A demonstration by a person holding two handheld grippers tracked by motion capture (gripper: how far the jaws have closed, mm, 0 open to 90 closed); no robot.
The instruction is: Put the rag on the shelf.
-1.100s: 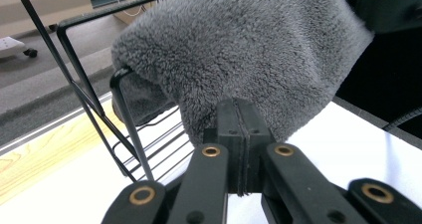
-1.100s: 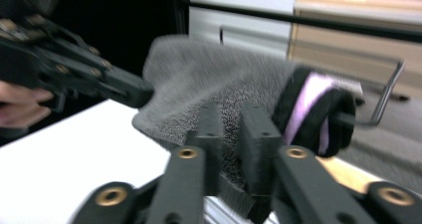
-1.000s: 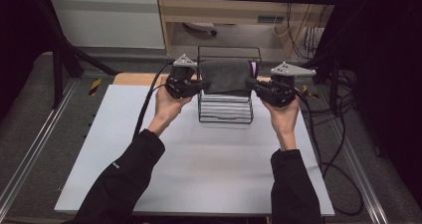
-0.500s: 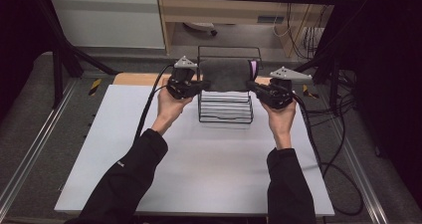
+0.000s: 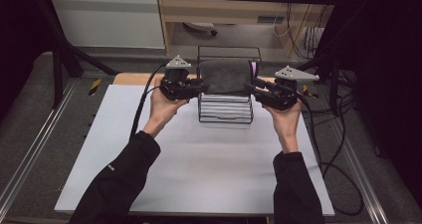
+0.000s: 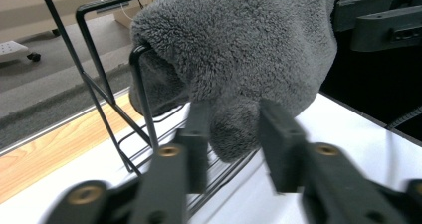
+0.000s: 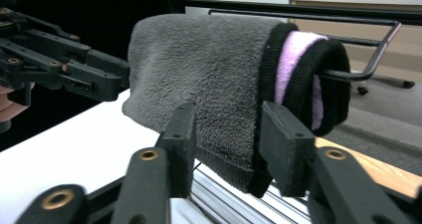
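We see a grey fleecy sock [image 5: 225, 76] draped over the top bar of a black wire rack [image 5: 225, 115], which stands on a white table [image 5: 199, 159] at its far middle, and we take the rack as our landmark. The sock hangs down both sides of the bar, its toe end toward the rack's left side and its cuff end, black with a lilac lining [image 7: 293, 59], toward the rack's right side. In the high view the left gripper [image 5: 198, 88] is just beside the rack's left end and the right gripper [image 5: 252, 88] just beside its right end, both level with the hanging sock, each held by a hand whose dark sleeve comes up from the near edge of the table. In the left gripper view the toe end of the sock [image 6: 239, 59] hangs down between the two black jaws; they have just been opening, they stand apart, and a gap shows between the right jaw and the fabric, so they are not pressing on it. In the right gripper view the sock [image 7: 209, 79] hangs just beyond the jaws, its lower edge [image 7: 234, 169] dropping into the gap between them; these jaws too have just been opening and stand apart with the cloth loose between them. The grey slats at the bottom of the rack [image 7: 234, 204] show beneath the sock. Beyond the sock in that view we see the left gripper [image 7: 112, 77] at the rack's other end.
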